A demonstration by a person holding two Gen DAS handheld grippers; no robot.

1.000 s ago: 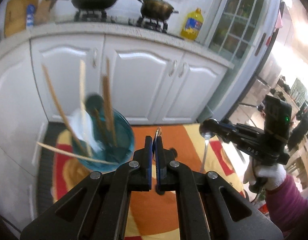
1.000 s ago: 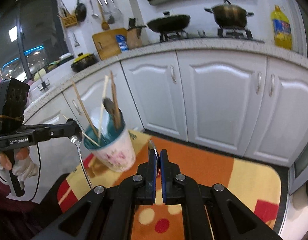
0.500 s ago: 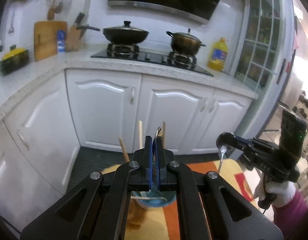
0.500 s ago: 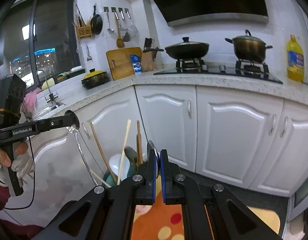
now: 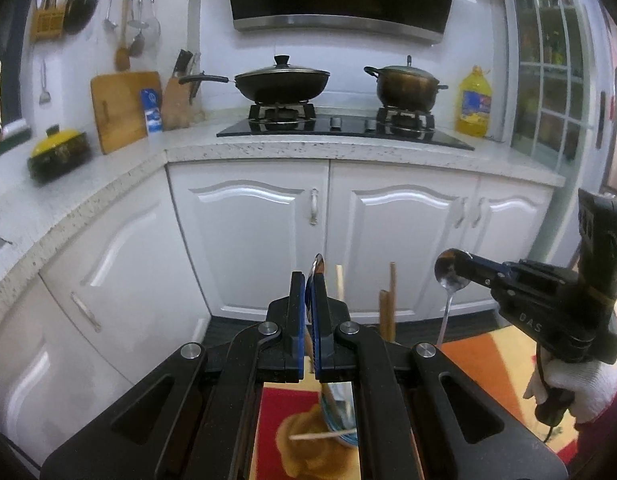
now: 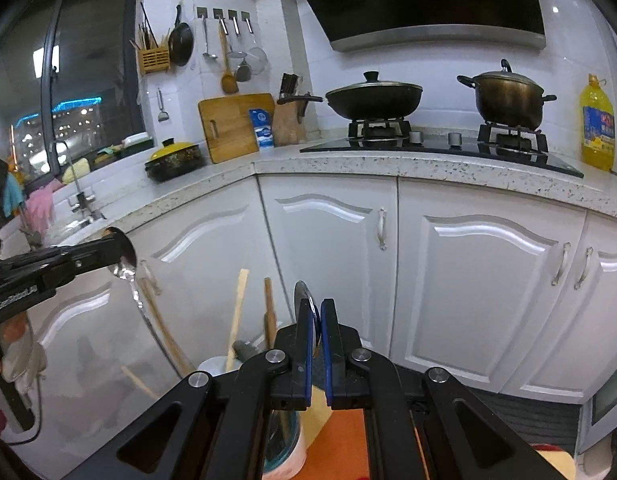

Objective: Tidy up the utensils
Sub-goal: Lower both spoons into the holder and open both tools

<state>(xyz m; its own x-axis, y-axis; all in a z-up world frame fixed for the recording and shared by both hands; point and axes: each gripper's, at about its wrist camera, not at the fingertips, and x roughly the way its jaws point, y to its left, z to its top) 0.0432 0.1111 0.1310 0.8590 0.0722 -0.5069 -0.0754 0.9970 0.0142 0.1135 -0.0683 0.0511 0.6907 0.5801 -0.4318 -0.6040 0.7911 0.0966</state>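
Observation:
My left gripper (image 5: 310, 280) is shut on a metal spoon (image 5: 318, 264), whose bowl pokes up edge-on between the blue pads. In the right wrist view that left gripper (image 6: 117, 251) comes in from the left, its spoon handle (image 6: 134, 292) hanging down. My right gripper (image 6: 316, 308) is shut on a second metal spoon (image 6: 302, 296). The left wrist view shows the right gripper (image 5: 462, 266) with that spoon's bowl (image 5: 450, 274) and thin handle drooping. Below both grippers stands a cup (image 6: 286, 448) with wooden chopsticks (image 6: 238, 312) sticking up, largely hidden behind my fingers.
White cabinet doors (image 5: 248, 224) fill the middle ground under a speckled counter (image 5: 348, 148). On the stove sit a wok (image 5: 282, 84) and a pot (image 5: 406, 86), with a yellow oil bottle (image 5: 474, 104) beside them. An orange and red mat (image 5: 484, 356) covers the floor.
Both grippers have risen and tipped upward, so the cup and mat slid to the bottom of the views and the counter came into sight. Each still grips its spoon.

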